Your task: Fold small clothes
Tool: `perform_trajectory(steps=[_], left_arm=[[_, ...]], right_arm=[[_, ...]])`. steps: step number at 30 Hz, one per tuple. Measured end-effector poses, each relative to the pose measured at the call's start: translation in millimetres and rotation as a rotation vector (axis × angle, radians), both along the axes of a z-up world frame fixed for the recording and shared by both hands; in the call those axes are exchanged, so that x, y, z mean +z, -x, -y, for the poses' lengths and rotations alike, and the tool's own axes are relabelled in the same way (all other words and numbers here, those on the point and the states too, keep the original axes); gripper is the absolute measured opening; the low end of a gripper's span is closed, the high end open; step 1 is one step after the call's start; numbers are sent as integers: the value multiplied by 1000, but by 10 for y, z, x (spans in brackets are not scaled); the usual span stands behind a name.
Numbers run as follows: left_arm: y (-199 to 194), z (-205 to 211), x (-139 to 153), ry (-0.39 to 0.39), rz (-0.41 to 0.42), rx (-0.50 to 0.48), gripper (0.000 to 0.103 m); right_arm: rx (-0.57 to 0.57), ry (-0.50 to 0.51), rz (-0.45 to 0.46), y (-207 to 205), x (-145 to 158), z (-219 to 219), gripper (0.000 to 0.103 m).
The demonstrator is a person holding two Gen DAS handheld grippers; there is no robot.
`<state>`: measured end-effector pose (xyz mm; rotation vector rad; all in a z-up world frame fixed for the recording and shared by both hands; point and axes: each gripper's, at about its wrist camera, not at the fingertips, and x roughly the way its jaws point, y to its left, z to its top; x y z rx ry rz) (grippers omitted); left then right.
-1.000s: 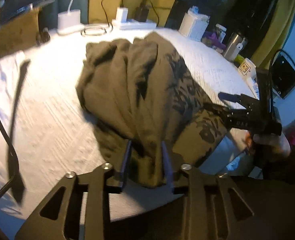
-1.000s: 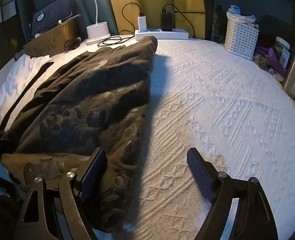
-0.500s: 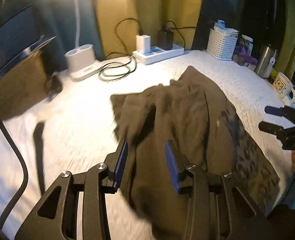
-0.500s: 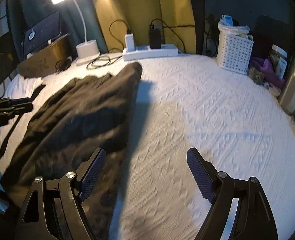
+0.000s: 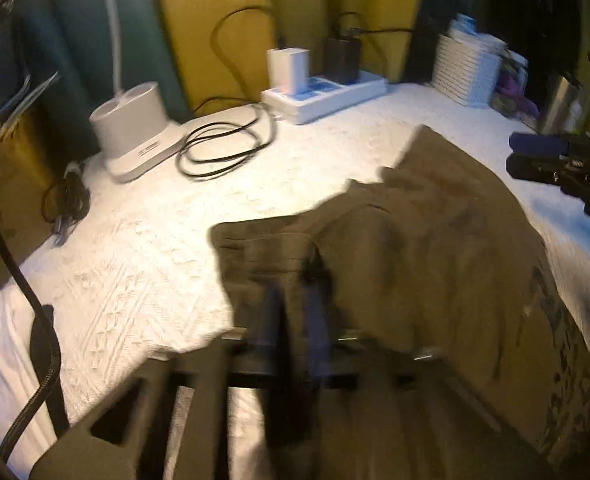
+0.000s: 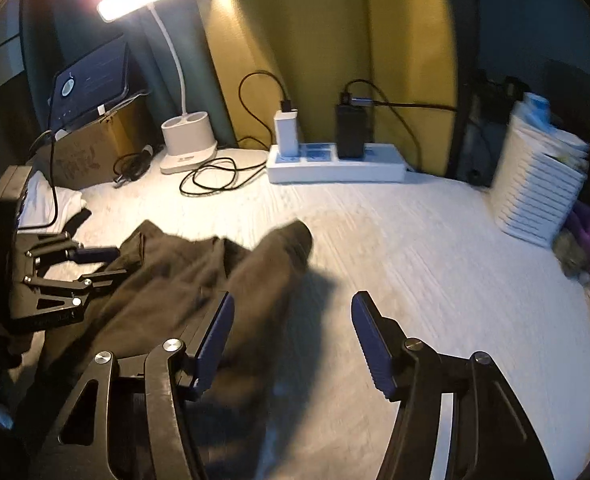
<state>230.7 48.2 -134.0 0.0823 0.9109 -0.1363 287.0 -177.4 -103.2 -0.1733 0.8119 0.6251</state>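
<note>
The dark olive garment (image 5: pixel 435 248) lay bunched on the white textured bedspread (image 5: pixel 143 248), its near edge running off toward the person. The left gripper (image 5: pixel 293 312) had pinched shut on a fold at the garment's left edge. The right gripper (image 6: pixel 291 332) hung over the garment's right edge, its jaws closing with nothing pressed between the pads. To the right the bedspread lay bare as far as the white basket (image 6: pixel 535 196). The power strip (image 6: pixel 335 166), the coiled cable (image 6: pixel 211 178) and the lamp base (image 6: pixel 189 148) lined the far edge.
</note>
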Motion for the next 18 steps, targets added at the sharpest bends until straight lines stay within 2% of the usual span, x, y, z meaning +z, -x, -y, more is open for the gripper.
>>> perform_trajectory(steps=[2, 5, 8, 10, 12, 14, 16, 18], left_arm=[[-41, -179, -14, 4, 16, 64, 6], [-95, -412, -77, 7, -5, 148, 6], [-54, -516, 41, 79, -1, 182, 7], [6, -382, 203, 85, 29, 147, 14], [67, -170, 354, 104, 56, 71, 47], [112, 78, 457, 130, 70, -15, 60], [97, 360, 473, 142, 44, -120, 60], [51, 623, 380, 100, 0, -190, 60]], right_arm=[[18, 3, -10, -78, -45, -107, 63], [27, 34, -33, -176, -189, -237, 63], [12, 78, -41, -215, -320, -257, 63], [-7, 92, -52, -232, -386, -217, 63], [-25, 93, -56, -227, -410, -155, 63], [-42, 98, -51, -198, -410, -85, 63], [-57, 89, -52, -161, -399, -6, 63], [-74, 79, -49, -112, -375, 66, 63]])
